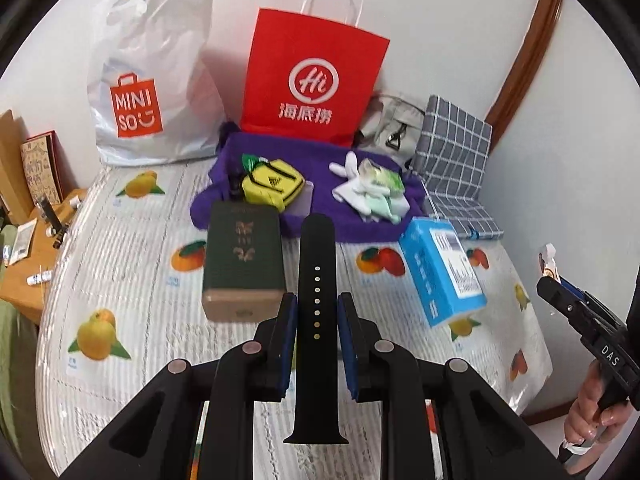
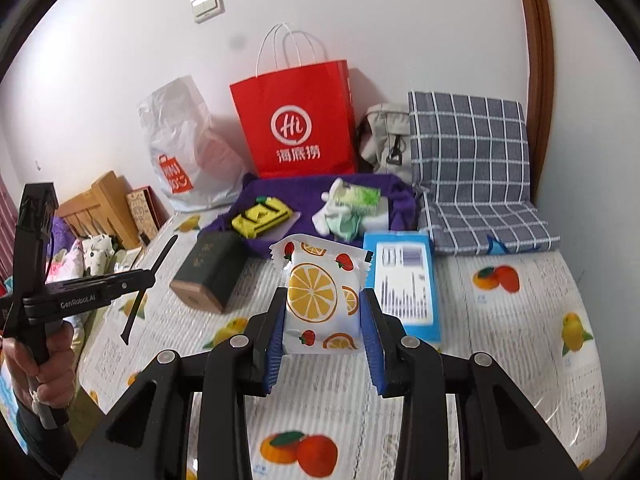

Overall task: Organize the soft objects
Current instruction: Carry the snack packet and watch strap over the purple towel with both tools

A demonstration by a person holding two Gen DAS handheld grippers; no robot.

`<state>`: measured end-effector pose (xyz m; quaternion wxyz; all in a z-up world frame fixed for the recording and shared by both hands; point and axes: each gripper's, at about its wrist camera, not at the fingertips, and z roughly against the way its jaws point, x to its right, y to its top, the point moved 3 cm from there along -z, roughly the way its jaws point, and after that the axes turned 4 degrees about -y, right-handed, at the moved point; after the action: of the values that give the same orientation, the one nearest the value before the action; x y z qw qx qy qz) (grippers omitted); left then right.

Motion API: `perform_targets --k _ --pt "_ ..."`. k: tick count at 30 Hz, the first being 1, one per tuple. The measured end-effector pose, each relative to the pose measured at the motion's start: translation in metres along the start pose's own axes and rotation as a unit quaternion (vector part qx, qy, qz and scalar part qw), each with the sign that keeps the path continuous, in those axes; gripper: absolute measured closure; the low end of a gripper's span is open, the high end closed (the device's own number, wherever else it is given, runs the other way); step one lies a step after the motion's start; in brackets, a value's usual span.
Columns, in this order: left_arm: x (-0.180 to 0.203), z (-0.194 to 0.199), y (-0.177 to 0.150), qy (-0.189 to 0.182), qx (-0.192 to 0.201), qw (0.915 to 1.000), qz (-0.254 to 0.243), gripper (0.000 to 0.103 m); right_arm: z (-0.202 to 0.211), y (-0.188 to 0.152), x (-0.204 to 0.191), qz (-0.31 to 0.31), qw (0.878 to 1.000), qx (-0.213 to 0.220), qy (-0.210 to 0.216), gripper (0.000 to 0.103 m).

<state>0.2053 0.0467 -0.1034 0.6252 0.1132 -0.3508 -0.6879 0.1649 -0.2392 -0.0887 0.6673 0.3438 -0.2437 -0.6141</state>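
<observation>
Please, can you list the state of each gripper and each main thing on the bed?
left gripper: shut on black watch strap, lifted.
right gripper: shut on fruit-print packet, lifted.
red paper bag: upright against wall.
green box: lying flat.
blue box: lying flat.

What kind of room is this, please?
Probably a bedroom: a bed with a fruit-print mattress cover, a wooden headboard at its end, and a checked cushion leaning against the wall.
</observation>
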Motion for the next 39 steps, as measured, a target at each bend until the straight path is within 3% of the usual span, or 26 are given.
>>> perform_targets --k 19,39 --pt "0.017 -0.014 0.069 0.012 0.036 0.9992 -0.011 0.083 -0.022 0.074 0.008 0.011 1.000 0.027 0.006 0.068" --pt "-0.001 -0.070 0.131 0.020 0.040 0.9990 0.007 0.083 -0.112 0.124 0.022 0.005 1.000 0.009 0.024 0.068"
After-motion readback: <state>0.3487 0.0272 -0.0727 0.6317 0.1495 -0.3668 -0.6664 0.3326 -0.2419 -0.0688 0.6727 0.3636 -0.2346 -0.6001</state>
